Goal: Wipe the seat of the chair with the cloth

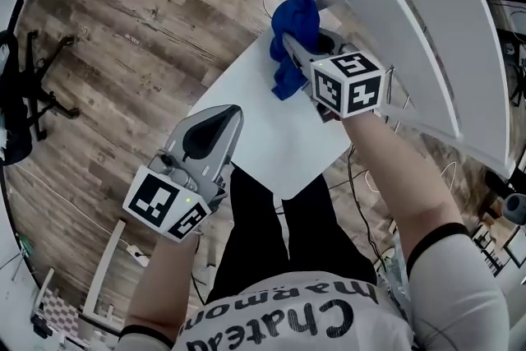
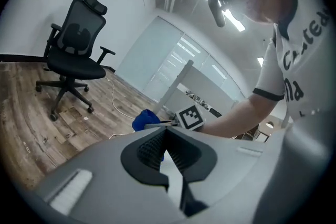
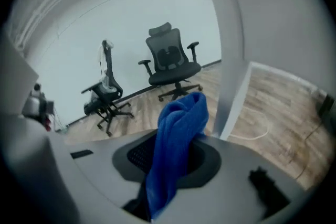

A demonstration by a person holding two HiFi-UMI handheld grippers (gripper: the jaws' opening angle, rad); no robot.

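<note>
Gripping the blue cloth (image 1: 294, 27) tight in the right tongs (image 1: 289, 45), at the back of the white seat (image 1: 263, 136), just beside the backrest (image 1: 427, 29). Holding the left tongs (image 1: 230, 115) pressed together and empty over the seat's near-left edge. Lower until the hanging fold lies flat, seemingly only brushing the surface now. Then drag toward the near edge in overlapping strokes, steering clear of the left tongs.
</note>
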